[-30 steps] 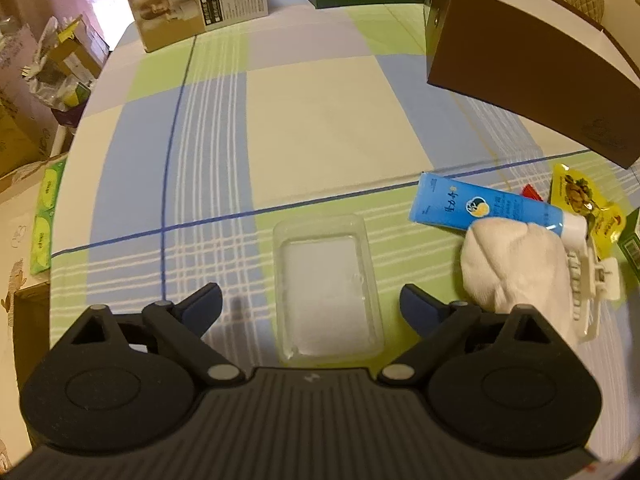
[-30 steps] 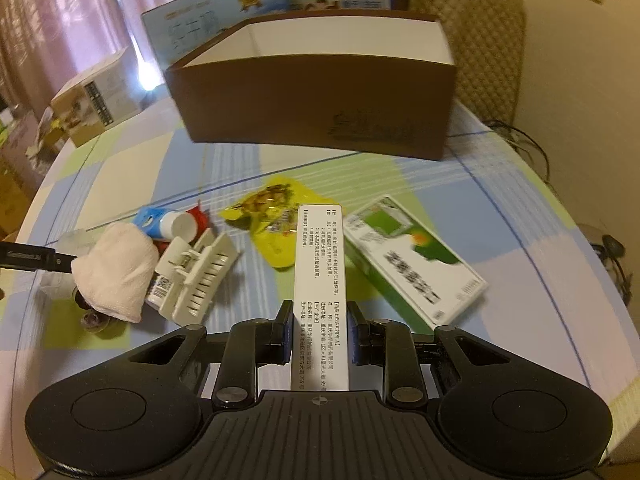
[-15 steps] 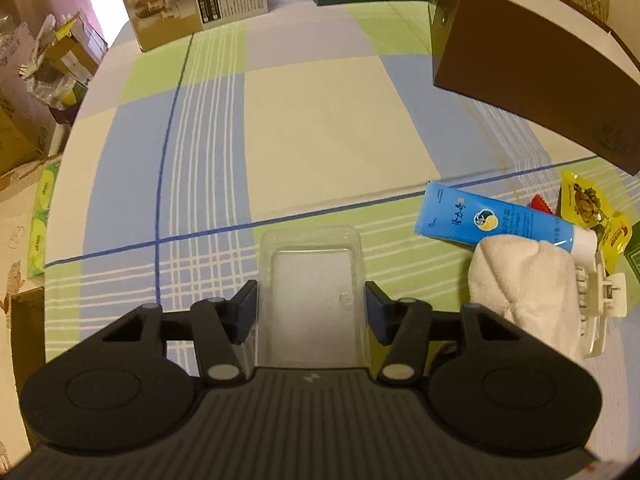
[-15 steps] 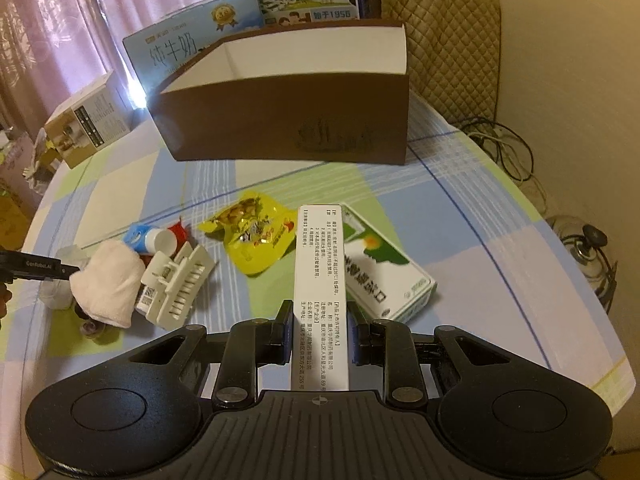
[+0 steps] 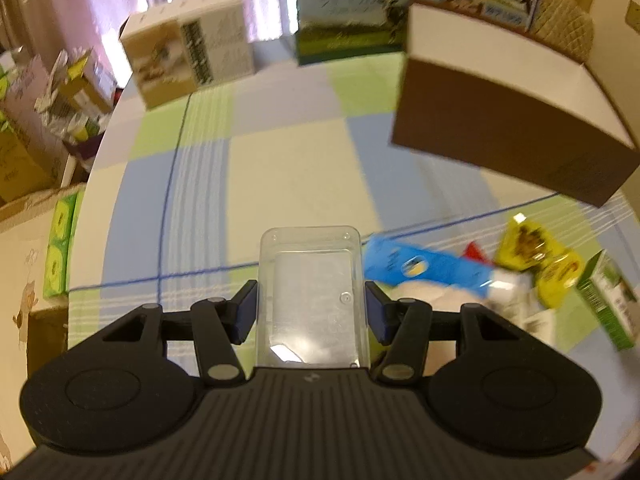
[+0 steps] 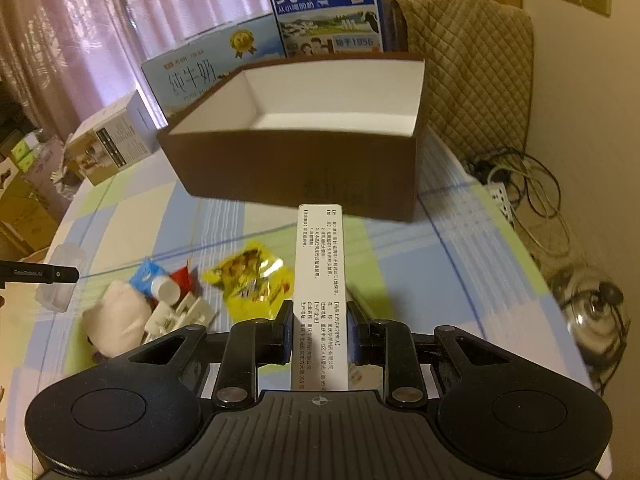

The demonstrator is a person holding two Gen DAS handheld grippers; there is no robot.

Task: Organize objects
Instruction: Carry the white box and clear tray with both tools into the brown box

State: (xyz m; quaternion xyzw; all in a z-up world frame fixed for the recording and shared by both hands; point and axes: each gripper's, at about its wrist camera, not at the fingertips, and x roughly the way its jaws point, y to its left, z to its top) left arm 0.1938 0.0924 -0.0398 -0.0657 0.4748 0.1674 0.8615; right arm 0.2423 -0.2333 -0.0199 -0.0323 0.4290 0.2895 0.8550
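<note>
The brown cardboard box (image 6: 296,168) stands on the desk (image 6: 460,264) showing only bare white inner walls, the right tool (image 6: 319,330) grips a long white printed carton (image 6: 319,300) before it, and the left tool (image 5: 311,312) clamps a clear plastic tray (image 5: 312,292).

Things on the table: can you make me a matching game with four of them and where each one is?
Things:
1. clear plastic tray
2. white printed box
3. yellow snack packet
4. brown box

Places:
A. lying on the tablecloth
B. in the left claw
C. standing open at the back of the table
D. in the right claw

Pairs: 1-B, 2-D, 3-A, 4-C
</note>
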